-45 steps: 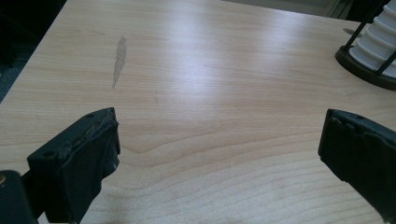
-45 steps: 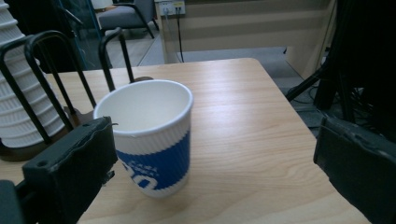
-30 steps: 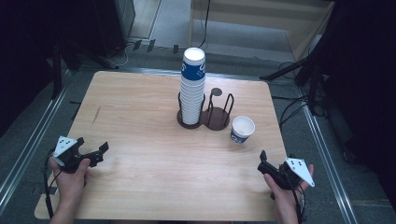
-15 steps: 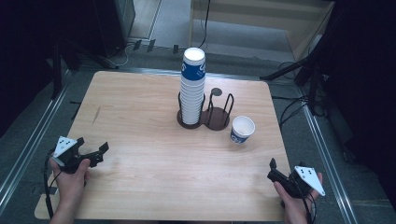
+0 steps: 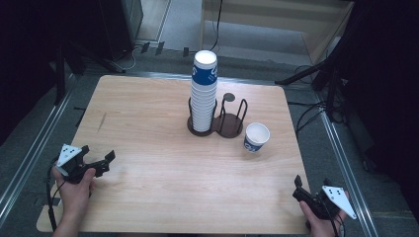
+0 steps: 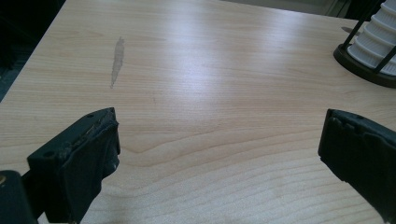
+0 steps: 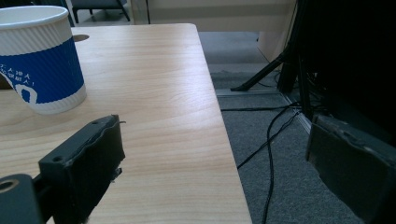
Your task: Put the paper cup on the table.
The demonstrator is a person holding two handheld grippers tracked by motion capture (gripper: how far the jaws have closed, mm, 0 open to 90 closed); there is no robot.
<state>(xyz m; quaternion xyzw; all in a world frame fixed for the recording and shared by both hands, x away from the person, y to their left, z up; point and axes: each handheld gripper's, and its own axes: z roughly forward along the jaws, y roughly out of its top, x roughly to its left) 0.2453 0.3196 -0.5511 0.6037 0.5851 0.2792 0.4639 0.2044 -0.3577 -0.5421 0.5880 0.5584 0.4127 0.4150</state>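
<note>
grippers resting at table's [image 5: 163,197] near corners: left [image 5: 109,159] gaping, right [image 5: 312,183] just been narrowing, both empty; cup [image 5: 256,137] standing beside stack [image 5: 203,94].

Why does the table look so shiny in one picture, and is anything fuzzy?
In the left gripper view a broad pale glare runs across the wooden table, washing out the grain. In the right gripper view the single cup is sharp but the near jaws look soft. In the high view the surroundings are very dark while the stack of cups stays bright.
</note>
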